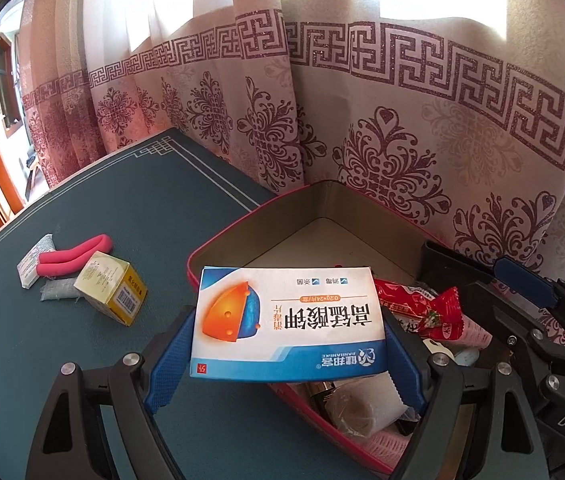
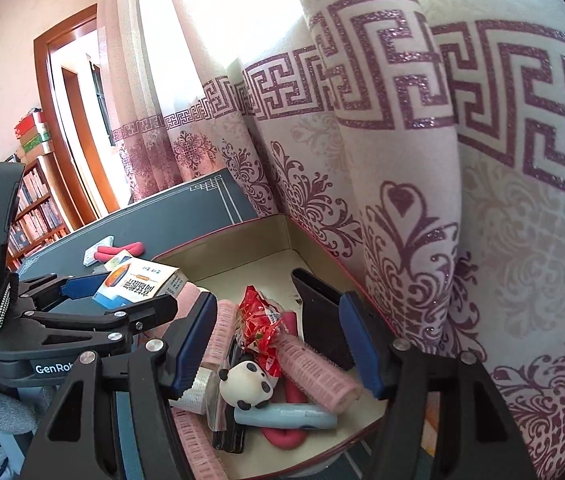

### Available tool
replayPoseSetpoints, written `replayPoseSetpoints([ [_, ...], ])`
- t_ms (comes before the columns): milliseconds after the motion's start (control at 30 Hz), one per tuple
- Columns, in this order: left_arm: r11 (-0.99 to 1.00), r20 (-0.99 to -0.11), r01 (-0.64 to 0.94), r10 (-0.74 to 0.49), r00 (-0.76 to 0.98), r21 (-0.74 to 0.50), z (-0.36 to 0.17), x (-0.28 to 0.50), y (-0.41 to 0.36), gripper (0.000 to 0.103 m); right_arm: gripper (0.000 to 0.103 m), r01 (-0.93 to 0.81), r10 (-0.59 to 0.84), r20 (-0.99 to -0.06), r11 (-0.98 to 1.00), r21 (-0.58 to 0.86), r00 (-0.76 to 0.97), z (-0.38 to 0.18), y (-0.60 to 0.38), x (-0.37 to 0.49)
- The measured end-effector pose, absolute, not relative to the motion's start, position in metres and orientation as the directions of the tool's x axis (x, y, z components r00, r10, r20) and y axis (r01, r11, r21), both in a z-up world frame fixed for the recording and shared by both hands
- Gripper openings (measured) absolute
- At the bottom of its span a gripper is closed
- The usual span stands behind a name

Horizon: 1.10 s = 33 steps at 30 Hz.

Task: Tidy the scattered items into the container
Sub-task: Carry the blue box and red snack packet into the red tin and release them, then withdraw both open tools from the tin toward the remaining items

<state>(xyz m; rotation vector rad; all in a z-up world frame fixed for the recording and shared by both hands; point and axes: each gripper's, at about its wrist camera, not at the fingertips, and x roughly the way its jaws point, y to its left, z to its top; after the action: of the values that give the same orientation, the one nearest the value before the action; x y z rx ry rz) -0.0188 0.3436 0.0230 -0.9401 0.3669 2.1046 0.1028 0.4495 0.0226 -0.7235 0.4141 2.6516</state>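
Note:
My left gripper [image 1: 288, 354] is shut on a white and blue medicine box [image 1: 288, 322] and holds it over the near left rim of the red tin container [image 1: 218, 236]. The box also shows in the right wrist view [image 2: 142, 284]. My right gripper [image 2: 282, 344] is open and empty above the tin [image 2: 218, 236], over pink hair rollers [image 2: 314, 368], a red snack packet [image 2: 262, 324], a panda toy [image 2: 246, 388] and a black box [image 2: 322, 316]. On the green mat [image 1: 82, 340] lie a yellow box [image 1: 112, 286], a pink foam curler [image 1: 76, 256] and small sachets [image 1: 32, 266].
A patterned curtain [image 1: 402, 140] hangs right behind the tin and the table's far edge. A bookshelf [image 2: 34, 212] and a wooden door frame [image 2: 70, 140] stand at the left. The right gripper body [image 1: 542, 320] is close on the right of the left one.

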Motion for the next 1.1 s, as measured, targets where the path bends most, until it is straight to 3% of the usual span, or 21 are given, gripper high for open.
replayPoseSetpoints([
  [567, -0.670, -0.728, -0.735, 0.554, -0.404, -0.102, 0.027, -0.024, 0.335, 0.088, 0.068, -0.407, 0.246, -0.539, -0.891, 0.202, -0.806, 0.022, 0.448, 0.101],
  [1100, -0.767, -0.728, -0.626, 0.511, -0.457, -0.145, 0.024, -0.049, 0.271, 0.088, 0.071, -0.338, 0.195, -0.536, -0.923, 0.183, -0.822, 0.031, 0.411, 0.093],
])
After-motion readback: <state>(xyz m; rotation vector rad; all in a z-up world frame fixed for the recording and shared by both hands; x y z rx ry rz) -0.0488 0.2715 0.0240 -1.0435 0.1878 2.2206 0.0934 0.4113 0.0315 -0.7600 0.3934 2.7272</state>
